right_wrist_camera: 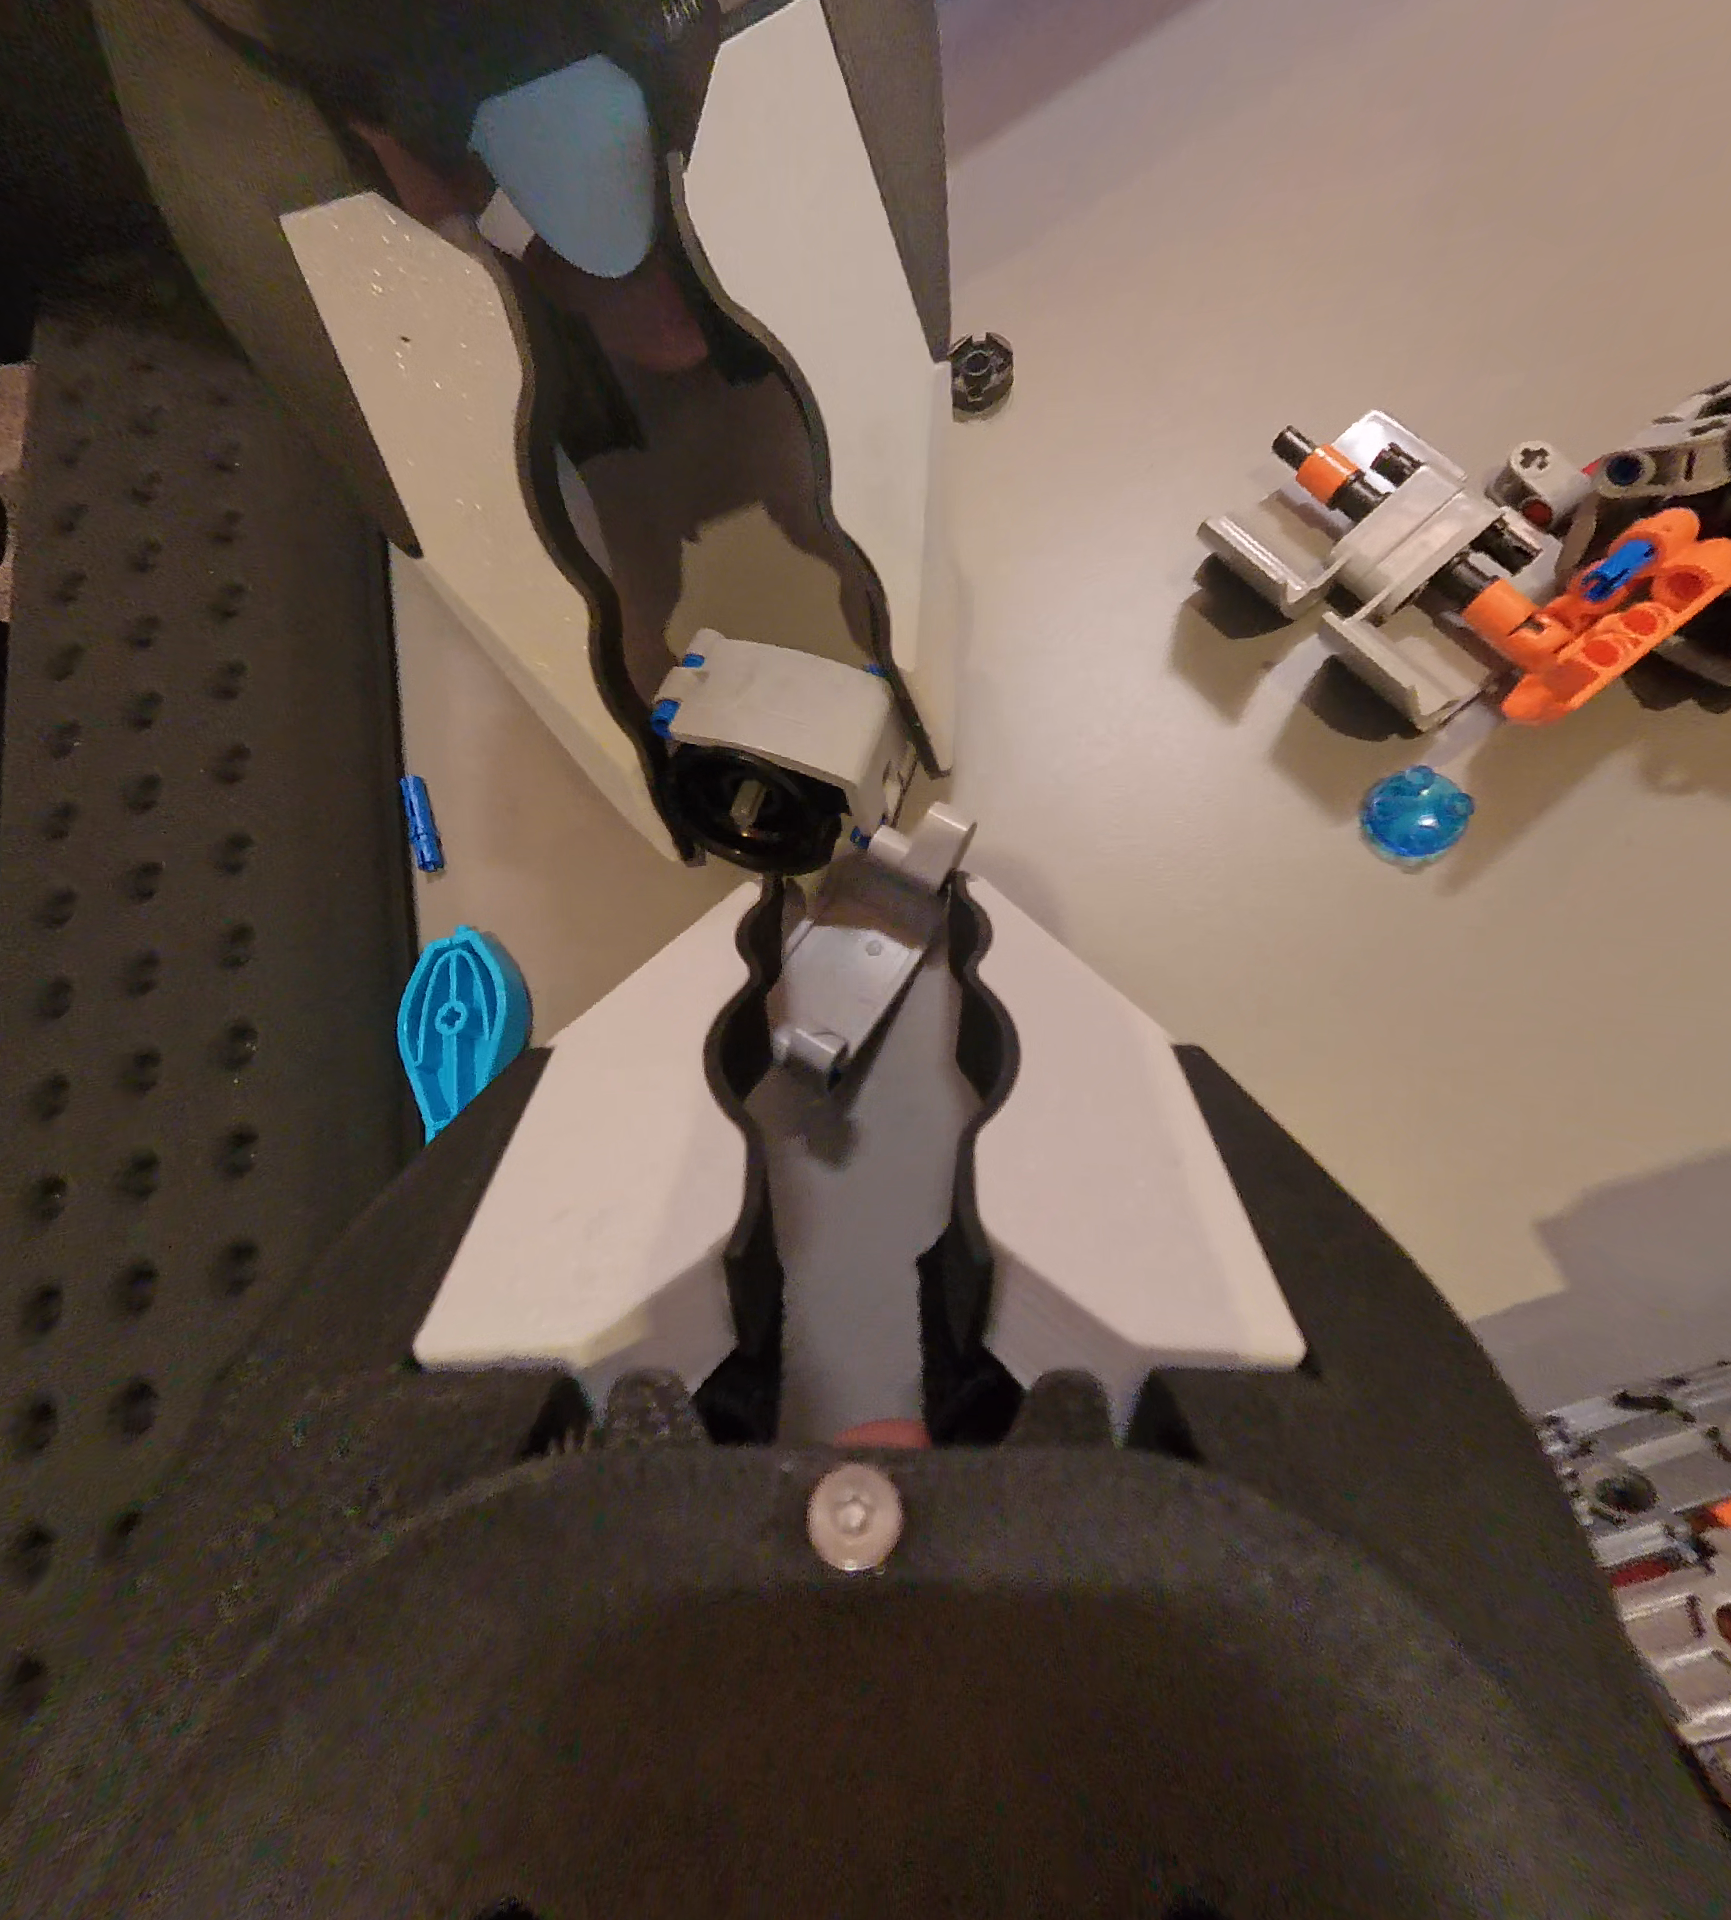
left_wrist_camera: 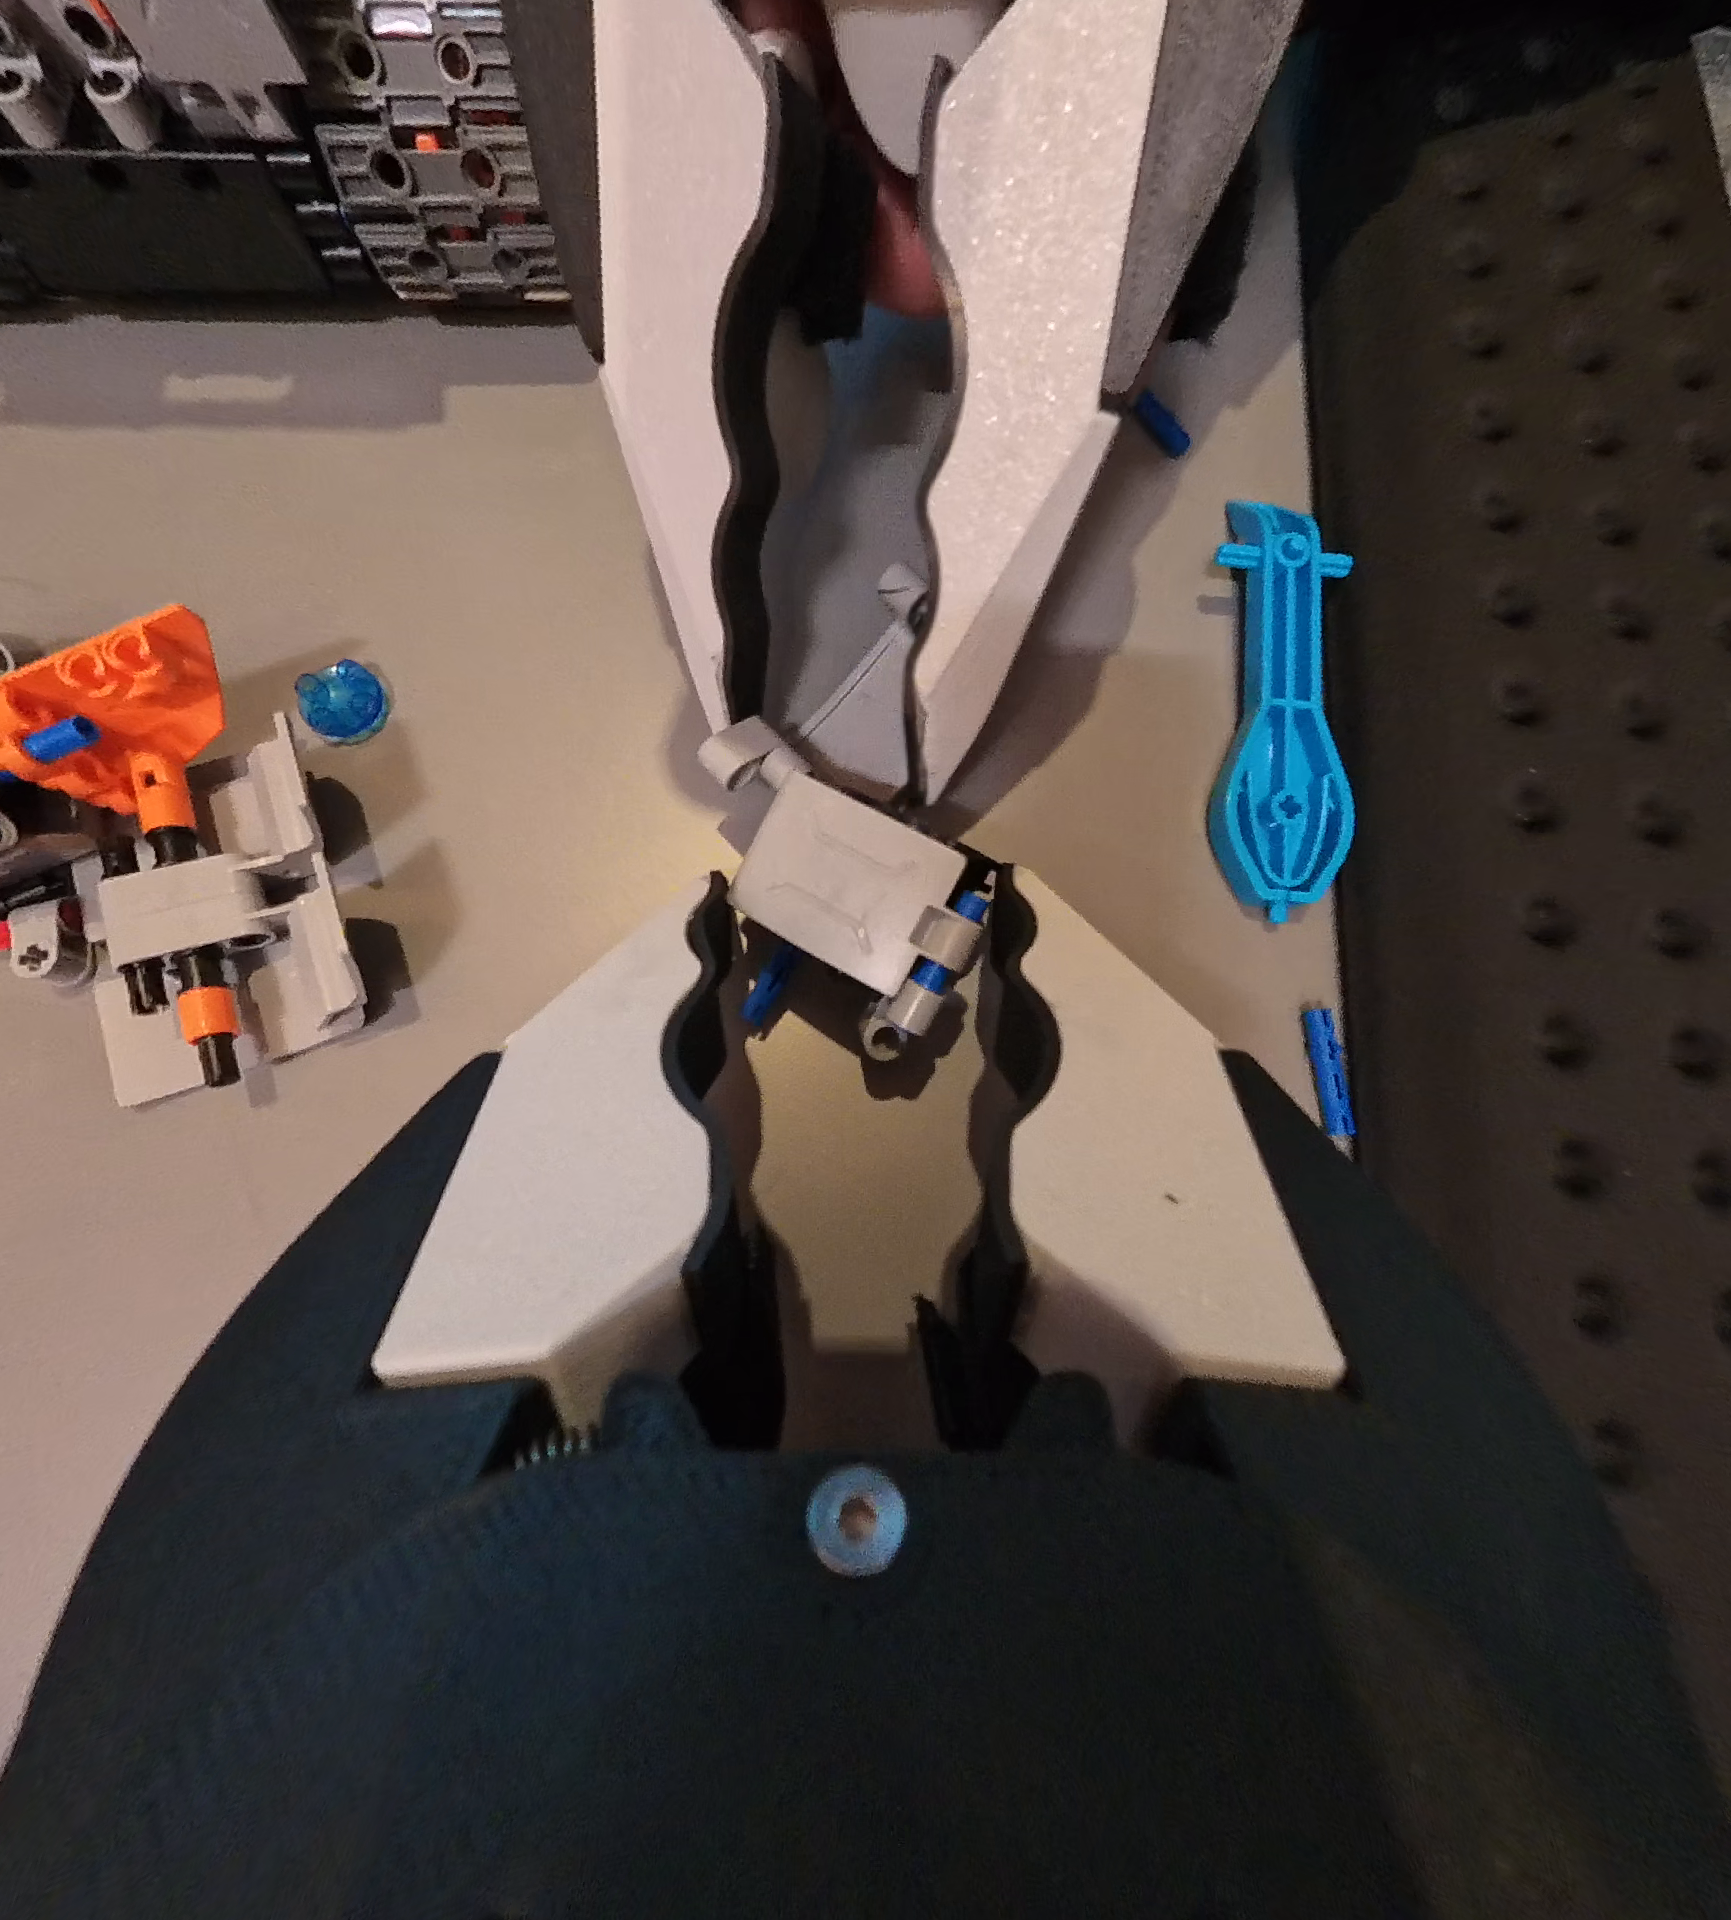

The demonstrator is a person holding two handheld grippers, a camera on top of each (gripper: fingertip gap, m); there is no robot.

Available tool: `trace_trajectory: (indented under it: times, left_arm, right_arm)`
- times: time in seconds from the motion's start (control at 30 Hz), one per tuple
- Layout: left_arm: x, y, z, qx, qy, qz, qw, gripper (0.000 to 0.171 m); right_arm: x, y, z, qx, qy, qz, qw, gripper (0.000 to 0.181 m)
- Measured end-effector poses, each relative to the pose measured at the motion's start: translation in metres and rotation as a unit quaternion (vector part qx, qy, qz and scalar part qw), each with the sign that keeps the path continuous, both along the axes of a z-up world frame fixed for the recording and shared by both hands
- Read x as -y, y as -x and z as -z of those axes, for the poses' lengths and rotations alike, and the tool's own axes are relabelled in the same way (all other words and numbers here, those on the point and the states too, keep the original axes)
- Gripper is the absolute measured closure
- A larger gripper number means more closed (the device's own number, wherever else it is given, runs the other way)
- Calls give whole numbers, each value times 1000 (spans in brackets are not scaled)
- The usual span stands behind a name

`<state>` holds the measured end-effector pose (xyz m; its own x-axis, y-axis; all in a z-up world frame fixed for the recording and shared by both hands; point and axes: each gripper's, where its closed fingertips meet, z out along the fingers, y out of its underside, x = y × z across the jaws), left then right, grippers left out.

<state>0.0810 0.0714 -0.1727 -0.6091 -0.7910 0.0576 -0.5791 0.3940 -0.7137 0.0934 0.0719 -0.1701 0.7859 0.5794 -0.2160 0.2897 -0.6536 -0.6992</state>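
L gripper (left_wrist_camera: 856, 935): jaws narrow, clamped on grey block (left_wrist_camera: 845, 899) w/ blue pins, black round part under it
R gripper (right_wrist_camera: 866, 935): jaws narrow, pinching grey panel (right_wrist_camera: 856, 966); panel's lug end at block edge, touching or just shy, can't tell
Both pieces held above counter (left_wrist_camera: 487, 1039), tip to tip; panel not seated on block
Loose nearby: blue blade (left_wrist_camera: 1279, 727), blue pin (left_wrist_camera: 1328, 1070) by black mat (left_wrist_camera: 1567, 727)
Farther: clear blue dome (left_wrist_camera: 341, 701), orange-grey assy (left_wrist_camera: 165, 852), tracked model (left_wrist_camera: 217, 145)

hobby table | loose toy building-brick parts (left_wrist_camera: 154, 852) | beige tabletop (left_wrist_camera: 487, 644)
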Motion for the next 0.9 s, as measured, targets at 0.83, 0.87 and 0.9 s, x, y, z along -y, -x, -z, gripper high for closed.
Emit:
trace_trajectory:
  times: [0.83,0.87,0.9]
  left_arm:
    - [-10,-7,-2,12,-3,-23,1000,124]
    - [-10,-7,-2,12,-3,-23,1000,123]
    - [-10,-7,-2,12,-2,-22,1000,123]
  right_arm:
    - [4,-6,-3,-32,-1,-38,999,171]
    - [4,-5,-4,-39,-1,-40,998,172]
    - [4,-5,-4,-43,0,-41,998,172]
